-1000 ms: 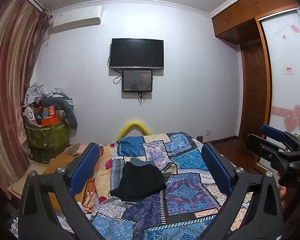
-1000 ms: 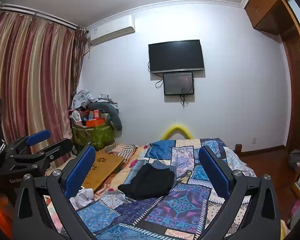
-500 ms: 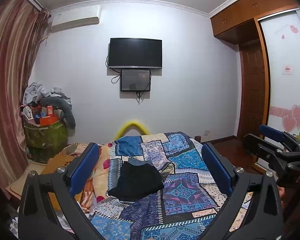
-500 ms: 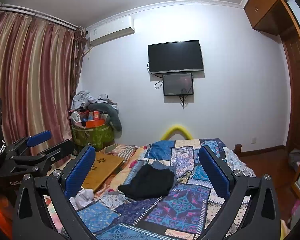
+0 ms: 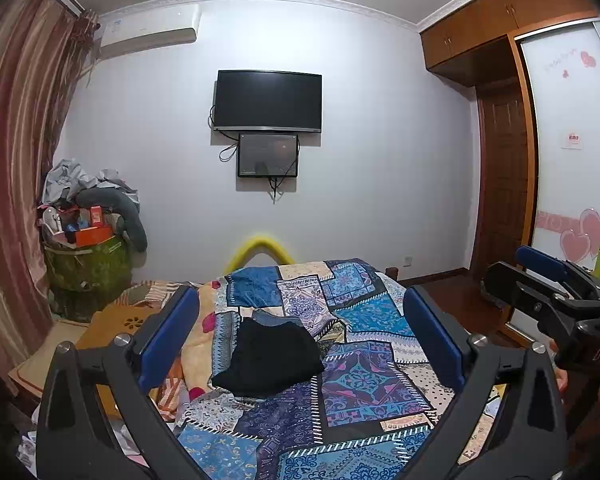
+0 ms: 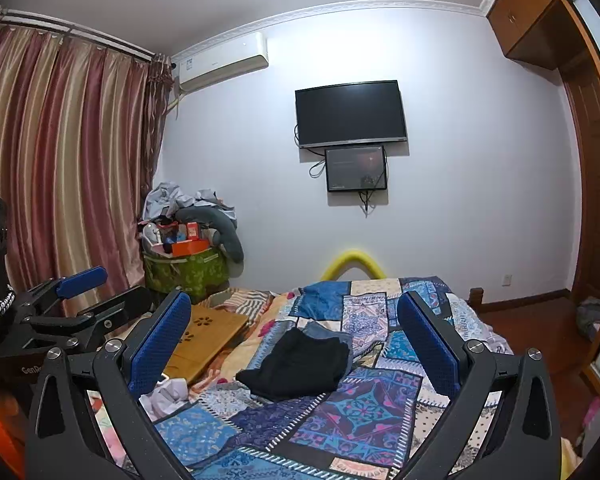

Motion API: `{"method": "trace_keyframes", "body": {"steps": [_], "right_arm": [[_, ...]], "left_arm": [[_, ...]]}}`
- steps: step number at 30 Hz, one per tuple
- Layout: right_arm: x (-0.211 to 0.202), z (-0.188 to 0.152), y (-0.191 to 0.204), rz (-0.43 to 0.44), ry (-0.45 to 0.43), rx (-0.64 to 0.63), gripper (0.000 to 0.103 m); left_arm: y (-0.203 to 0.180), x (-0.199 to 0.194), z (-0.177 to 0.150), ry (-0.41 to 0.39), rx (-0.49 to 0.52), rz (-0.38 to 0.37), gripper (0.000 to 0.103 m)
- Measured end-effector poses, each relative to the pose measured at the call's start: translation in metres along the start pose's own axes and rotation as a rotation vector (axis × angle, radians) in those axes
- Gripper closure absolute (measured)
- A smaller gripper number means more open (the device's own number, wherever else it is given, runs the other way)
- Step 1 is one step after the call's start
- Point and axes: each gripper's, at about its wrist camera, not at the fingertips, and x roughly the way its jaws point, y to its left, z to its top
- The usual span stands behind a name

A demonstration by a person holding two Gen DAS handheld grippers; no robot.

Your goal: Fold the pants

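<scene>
Bed (image 5: 364, 384); folded pants (image 5: 274, 356); curtains (image 6: 60, 168) fuller rightward

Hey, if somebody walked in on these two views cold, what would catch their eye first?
Probably the black pants lying in a dark bundle on the busy blue patchwork quilt, with a bit of blue denim garment poking out behind. Next, the black TV on the far wall. In front, the left gripper and right gripper are held above the bed, blue-padded fingers spread wide, holding nothing.
</scene>
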Motion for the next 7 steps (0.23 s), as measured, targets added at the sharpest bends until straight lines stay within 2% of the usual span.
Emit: {"method": "trace_keyframes", "body": {"steps": [7], "right_arm": [[0.0010,-0.0009,0.0011,0.000,0.004,0.000,0.000]], "left_arm": [[-0.0004,-0.0009,-0.0009,0.000,-0.002,-0.001,0.000]]}}
